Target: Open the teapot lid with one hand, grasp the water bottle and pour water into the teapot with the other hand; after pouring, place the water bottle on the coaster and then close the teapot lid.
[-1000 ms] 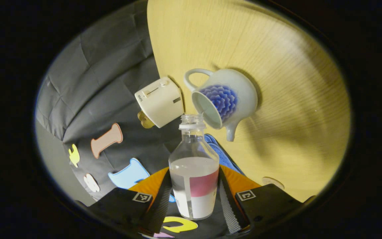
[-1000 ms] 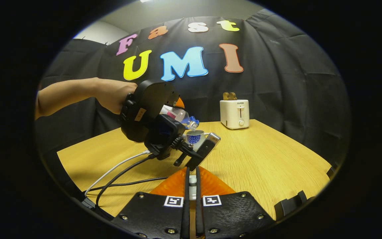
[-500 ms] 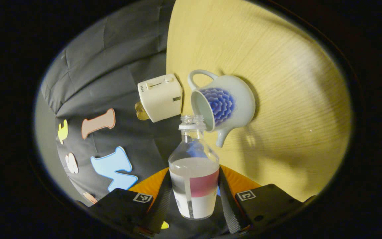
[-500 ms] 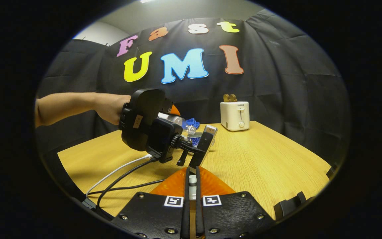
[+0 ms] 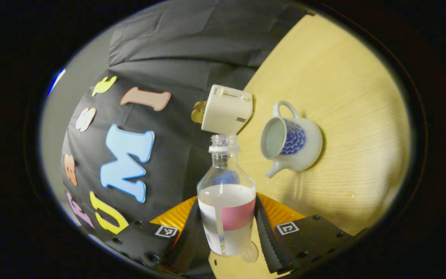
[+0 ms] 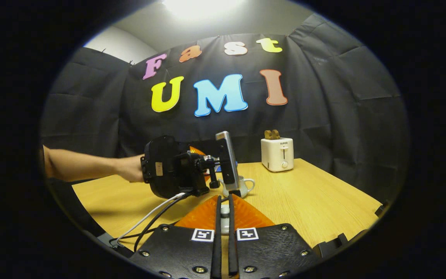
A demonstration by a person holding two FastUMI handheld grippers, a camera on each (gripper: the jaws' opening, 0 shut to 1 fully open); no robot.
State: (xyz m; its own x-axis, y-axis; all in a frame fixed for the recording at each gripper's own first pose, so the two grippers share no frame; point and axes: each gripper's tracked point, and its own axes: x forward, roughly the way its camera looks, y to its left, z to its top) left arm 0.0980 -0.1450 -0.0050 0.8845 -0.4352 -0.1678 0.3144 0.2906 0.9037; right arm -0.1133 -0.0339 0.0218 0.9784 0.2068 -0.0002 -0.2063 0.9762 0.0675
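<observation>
wooden desk [image 5: 335, 89] carries everything. left gripper [image 5: 227, 232] fingers clamp the bottle [image 5: 226, 201]; right gripper [image 6: 223, 217] fingers pinch the lid [image 6: 225, 211]. open teapot [image 5: 292, 144] beyond. pouring looks finished; next, seek the coaster [image 5: 250, 254].

Left tool [image 5: 227, 228] clamped at lower centre, right tool [image 6: 223, 217] pinched shut at bottom centre, forearm [image 6: 87, 169] reaching from left.

Bright overhead glare, fisheye-warped edges
</observation>
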